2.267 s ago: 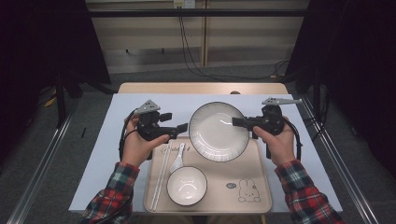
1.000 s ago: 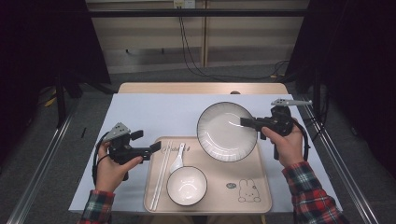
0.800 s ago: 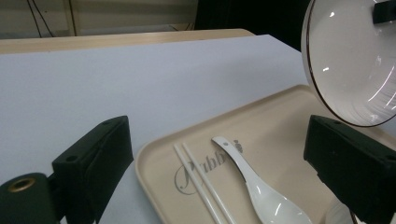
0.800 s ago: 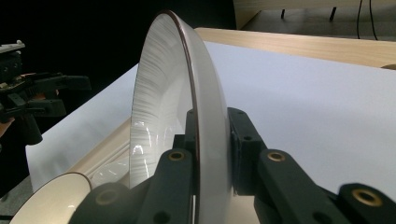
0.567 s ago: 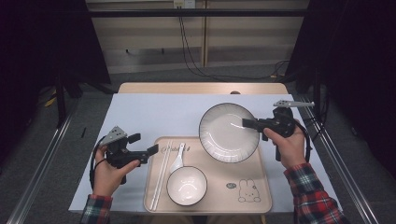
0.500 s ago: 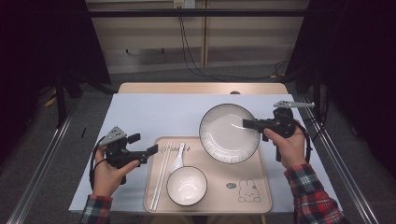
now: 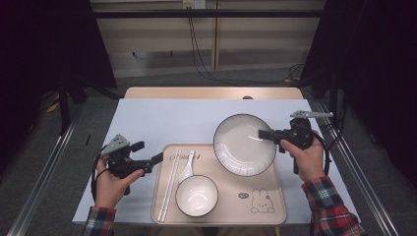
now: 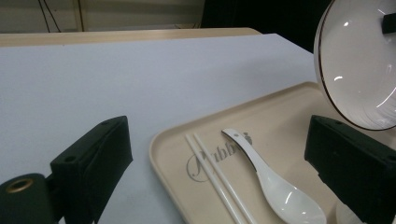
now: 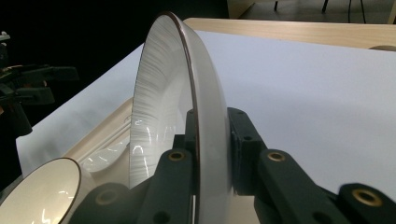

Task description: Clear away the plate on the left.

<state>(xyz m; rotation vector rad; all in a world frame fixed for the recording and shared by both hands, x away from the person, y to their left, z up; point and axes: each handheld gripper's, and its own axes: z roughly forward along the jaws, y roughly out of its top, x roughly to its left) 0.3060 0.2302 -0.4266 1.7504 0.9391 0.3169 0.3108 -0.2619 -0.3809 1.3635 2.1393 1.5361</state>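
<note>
White plate (image 7: pixel 244 145), dark-rimmed, is pinched at its 3 o'clock edge by the right tool (image 7: pixel 268 134), held tilted above the beige tray's (image 7: pixel 265 216) 1 o'clock corner. Left tool (image 7: pixel 156 158) is spread, empty, at the tray's 9 o'clock side.

In my left gripper view the plate (image 8: pixel 357 65) runs off the top and right edges; the small bowl (image 8: pixel 343 215) is barely a sliver at the bottom. In my right gripper view my own jaws hide the plate's (image 9: pixel 168 107) lower rim; the tray's (image 9: pixel 100 133) print is unreadable there.

Cursive word on the tray (image 8: pixel 196 154), partly hidden by chopsticks (image 8: pixel 212 175), not fully legible
</note>
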